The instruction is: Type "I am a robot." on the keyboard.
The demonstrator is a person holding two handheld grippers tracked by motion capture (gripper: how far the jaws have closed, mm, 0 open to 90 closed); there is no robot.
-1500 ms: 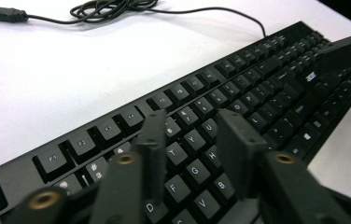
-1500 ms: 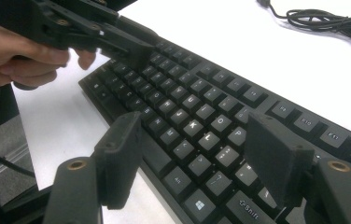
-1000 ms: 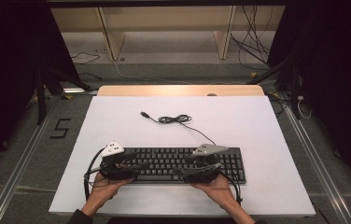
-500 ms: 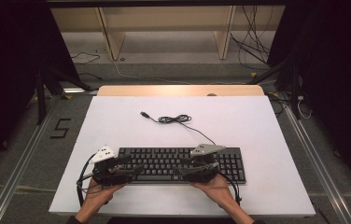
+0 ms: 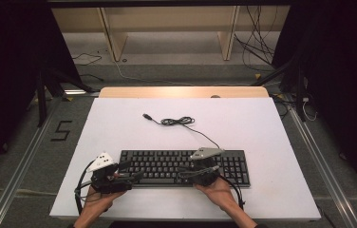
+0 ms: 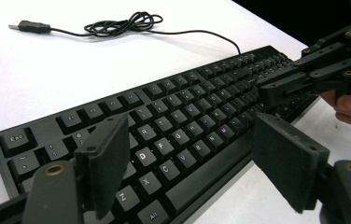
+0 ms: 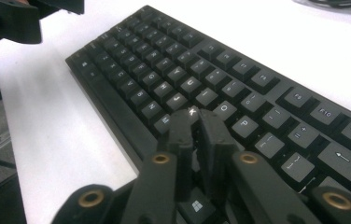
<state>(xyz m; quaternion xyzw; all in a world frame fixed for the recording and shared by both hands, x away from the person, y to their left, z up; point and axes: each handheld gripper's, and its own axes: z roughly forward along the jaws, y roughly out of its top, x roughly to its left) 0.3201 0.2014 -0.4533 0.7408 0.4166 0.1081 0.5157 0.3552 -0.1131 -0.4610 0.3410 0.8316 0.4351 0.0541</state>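
A black keyboard [image 5: 181, 167] lies flat near the white table's front edge, its loosely coiled cable [image 5: 179, 121] trailing behind.

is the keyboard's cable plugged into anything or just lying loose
Loose. The keyboard cable lies coiled on the table, its plug free.

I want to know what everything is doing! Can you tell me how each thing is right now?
Keyboard: flat on the white table, keys up.
Keyboard cable: unplugged, loosely bunched behind the keyboard.
Left gripper: jaws wide open over the keyboard's left end, nothing between them.
Right gripper: jaws just closed together, empty, tips over the letter keys.
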